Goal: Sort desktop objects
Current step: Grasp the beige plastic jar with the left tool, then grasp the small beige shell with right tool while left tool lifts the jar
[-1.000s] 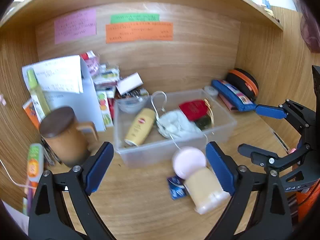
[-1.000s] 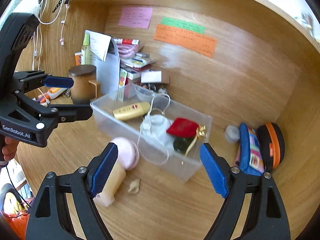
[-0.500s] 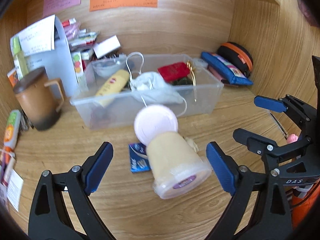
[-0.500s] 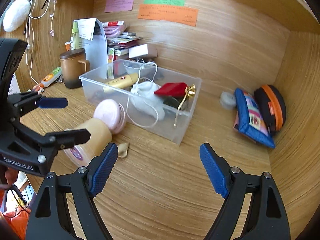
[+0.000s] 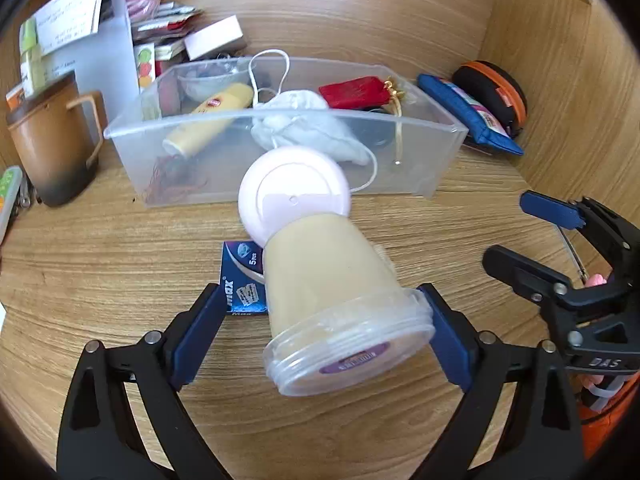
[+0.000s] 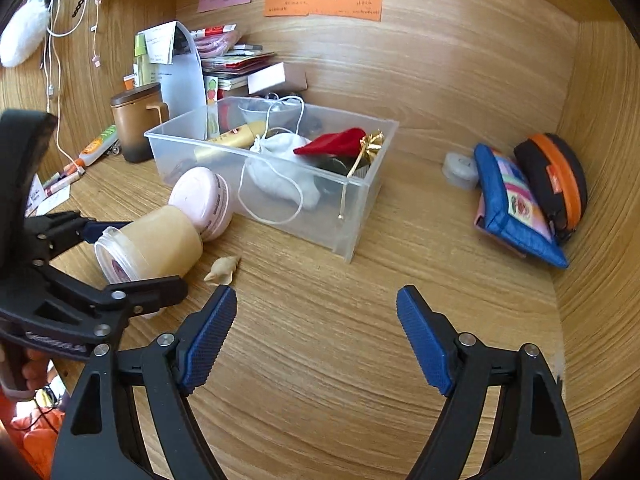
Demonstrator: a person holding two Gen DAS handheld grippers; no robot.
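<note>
The left tool has closed in around the jar, wide open, not yet gripping; right tool open, empty.

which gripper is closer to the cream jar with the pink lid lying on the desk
Left. The left gripper straddles the jar near its base, fingers open on either side. The right gripper hangs open over bare desk, off to the jar's right.

Jar: cream-filled, pink lid, lying on its side on the wooden desk.
Left gripper: blue pads flank the jar's base.
Behind: clear plastic bin.
</note>
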